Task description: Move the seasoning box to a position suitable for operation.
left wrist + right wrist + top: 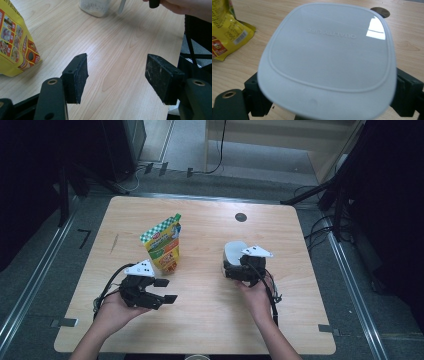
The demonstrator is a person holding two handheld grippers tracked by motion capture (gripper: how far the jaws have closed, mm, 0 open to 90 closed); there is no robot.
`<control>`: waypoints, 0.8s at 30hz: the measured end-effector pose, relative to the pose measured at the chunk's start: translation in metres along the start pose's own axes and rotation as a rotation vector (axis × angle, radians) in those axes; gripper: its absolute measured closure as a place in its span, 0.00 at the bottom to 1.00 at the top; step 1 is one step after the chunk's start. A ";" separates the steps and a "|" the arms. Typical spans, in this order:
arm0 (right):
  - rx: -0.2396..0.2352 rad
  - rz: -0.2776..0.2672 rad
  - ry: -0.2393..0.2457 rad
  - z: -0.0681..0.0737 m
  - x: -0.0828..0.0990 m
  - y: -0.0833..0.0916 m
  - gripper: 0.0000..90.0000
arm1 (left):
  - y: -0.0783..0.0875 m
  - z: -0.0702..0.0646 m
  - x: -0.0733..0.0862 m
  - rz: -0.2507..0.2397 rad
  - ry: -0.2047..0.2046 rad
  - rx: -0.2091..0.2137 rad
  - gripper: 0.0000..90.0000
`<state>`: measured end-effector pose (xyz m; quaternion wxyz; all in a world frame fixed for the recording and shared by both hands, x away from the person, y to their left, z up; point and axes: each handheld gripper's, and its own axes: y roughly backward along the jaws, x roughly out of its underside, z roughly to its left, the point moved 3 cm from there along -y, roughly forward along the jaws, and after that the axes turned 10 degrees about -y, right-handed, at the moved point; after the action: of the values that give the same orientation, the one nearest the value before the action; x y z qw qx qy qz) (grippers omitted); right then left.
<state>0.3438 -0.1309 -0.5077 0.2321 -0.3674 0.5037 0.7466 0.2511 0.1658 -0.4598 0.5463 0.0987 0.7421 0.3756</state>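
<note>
The right gripper (235, 270) straddles the white-lidded container (234, 252) right of centre, grip uncertain; the left gripper (167, 290), open and empty, sits lower left on the counter (210, 320).

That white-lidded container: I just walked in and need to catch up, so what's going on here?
A person works at the wooden table with two handheld grippers. The right gripper straddles the white-lidded container, one jaw on each side. The left gripper waits open and empty beside the upright yellow pouch.
</note>
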 end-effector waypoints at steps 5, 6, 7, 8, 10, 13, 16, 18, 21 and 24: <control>0.001 -0.009 0.006 0.003 0.000 -0.009 0.09 | -0.001 -0.001 0.001 0.003 0.002 0.001 0.40; -0.008 -0.015 0.009 0.003 0.000 -0.010 0.09 | -0.001 -0.001 0.001 0.006 -0.001 0.001 0.40; -0.016 -0.019 0.006 0.003 0.000 -0.010 0.09 | -0.001 -0.002 0.001 0.007 -0.001 0.002 0.40; -0.022 -0.023 0.000 0.003 0.000 -0.011 0.10 | -0.001 -0.002 0.001 0.007 -0.001 0.002 0.40; -0.027 -0.028 -0.002 0.003 -0.001 -0.012 0.13 | -0.001 -0.002 0.002 0.006 0.001 0.000 0.40; -0.035 -0.030 -0.002 0.002 -0.002 -0.013 0.15 | -0.001 -0.002 0.002 0.007 0.002 0.000 0.40; -0.035 -0.028 0.019 0.002 -0.002 -0.012 0.16 | -0.002 -0.003 0.002 0.008 0.003 0.001 0.40; -0.038 -0.025 0.032 0.003 -0.002 -0.011 0.16 | -0.002 -0.003 0.002 0.011 0.002 0.000 0.40; -0.042 -0.026 0.043 0.002 -0.002 -0.011 0.17 | -0.002 -0.003 0.002 0.011 0.003 0.000 0.40; -0.046 -0.022 0.054 0.001 -0.002 -0.010 0.17 | -0.002 -0.003 0.002 0.010 0.004 0.000 0.40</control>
<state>0.3513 -0.1259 -0.5116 0.2182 -0.3983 0.4886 0.7450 0.2484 0.1643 -0.4623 0.5429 0.1017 0.7427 0.3787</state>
